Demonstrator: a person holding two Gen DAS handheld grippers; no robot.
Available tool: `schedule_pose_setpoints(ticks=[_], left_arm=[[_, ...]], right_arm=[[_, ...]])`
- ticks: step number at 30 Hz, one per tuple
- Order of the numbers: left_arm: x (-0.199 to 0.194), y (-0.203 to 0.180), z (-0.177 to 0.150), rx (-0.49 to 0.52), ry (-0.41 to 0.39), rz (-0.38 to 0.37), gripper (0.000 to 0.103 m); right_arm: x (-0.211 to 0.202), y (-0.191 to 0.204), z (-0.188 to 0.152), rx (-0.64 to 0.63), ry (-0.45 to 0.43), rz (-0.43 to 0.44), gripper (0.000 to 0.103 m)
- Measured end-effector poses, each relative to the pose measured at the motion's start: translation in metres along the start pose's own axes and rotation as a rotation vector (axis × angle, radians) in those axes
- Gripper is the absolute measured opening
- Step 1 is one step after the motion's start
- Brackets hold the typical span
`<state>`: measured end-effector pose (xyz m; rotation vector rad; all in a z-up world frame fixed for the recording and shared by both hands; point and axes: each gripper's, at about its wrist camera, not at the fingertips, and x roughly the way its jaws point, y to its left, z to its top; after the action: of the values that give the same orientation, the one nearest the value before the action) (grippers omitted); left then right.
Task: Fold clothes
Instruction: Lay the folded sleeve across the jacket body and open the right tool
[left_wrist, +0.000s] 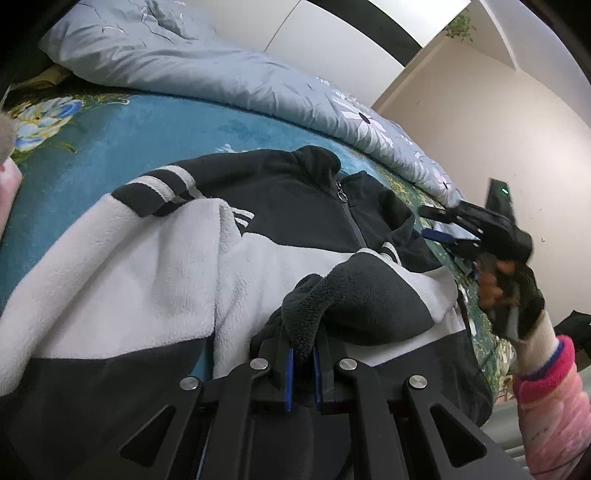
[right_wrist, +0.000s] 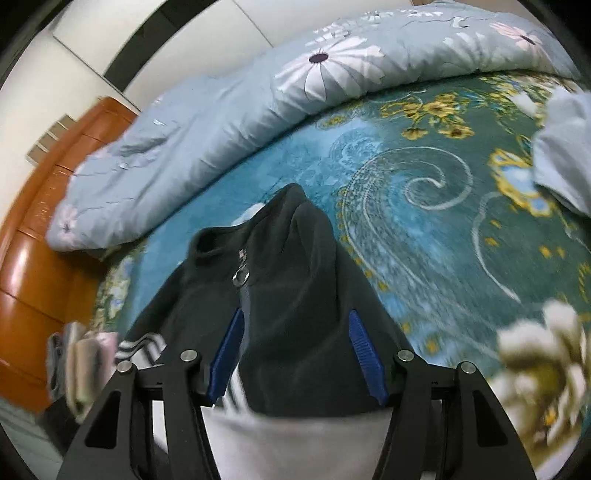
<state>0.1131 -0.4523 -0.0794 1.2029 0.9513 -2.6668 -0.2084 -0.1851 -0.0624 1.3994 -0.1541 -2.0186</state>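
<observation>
The left gripper (left_wrist: 302, 363) has its jaws clenched on a dark cuff (left_wrist: 314, 314) of the one jacket (left_wrist: 166, 266), which lies flat on the bed (left_wrist: 92, 125) with its long axis running away from these jaws toward the collar (left_wrist: 317, 157). The right gripper (right_wrist: 297, 354) hangs with jaws released and nothing pressed between its pads, the dark upper part of the jacket directly below and ahead of it. I count one jacket, two grippers and one quilt (right_wrist: 221, 122) at the far edge; the left hand is nearer to the fold, in my judgement.
</observation>
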Motion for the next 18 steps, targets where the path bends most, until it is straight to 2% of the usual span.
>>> schedule_pose_setpoints(ticks=[3,4,5,6,9,14,16,18], left_arm=[[0.001,-0.001,0.001,0.009,-0.002,0.011,0.009],[0.002,-0.001,0.002,0.013,-0.005,0.017,0.009],[0.002,-0.002,0.002,0.016,-0.008,0.02,0.009],[0.003,-0.002,0.003,0.019,-0.01,0.023,0.008],[0.003,-0.006,0.009,0.047,-0.018,0.031,0.008],[-0.017,-0.022,0.05,0.148,-0.051,0.04,0.007],[-0.014,-0.027,0.076,0.186,-0.02,0.067,0.007],[0.004,-0.022,0.098,0.218,0.035,0.143,0.007]], right_arm=[[0.014,-0.001,0.008,0.018,0.004,-0.018,0.046],[0.018,-0.001,0.01,0.029,0.013,-0.02,0.032],[0.022,-0.002,0.011,0.035,0.022,-0.033,0.013],[0.024,-0.003,0.011,0.037,0.027,-0.048,0.009],[0.017,-0.006,0.013,0.023,0.003,-0.058,0.007],[-0.035,-0.016,0.04,0.054,-0.171,-0.054,0.006],[-0.048,-0.016,0.055,0.052,-0.219,-0.078,0.006],[-0.048,-0.017,0.066,0.059,-0.23,-0.11,0.006]])
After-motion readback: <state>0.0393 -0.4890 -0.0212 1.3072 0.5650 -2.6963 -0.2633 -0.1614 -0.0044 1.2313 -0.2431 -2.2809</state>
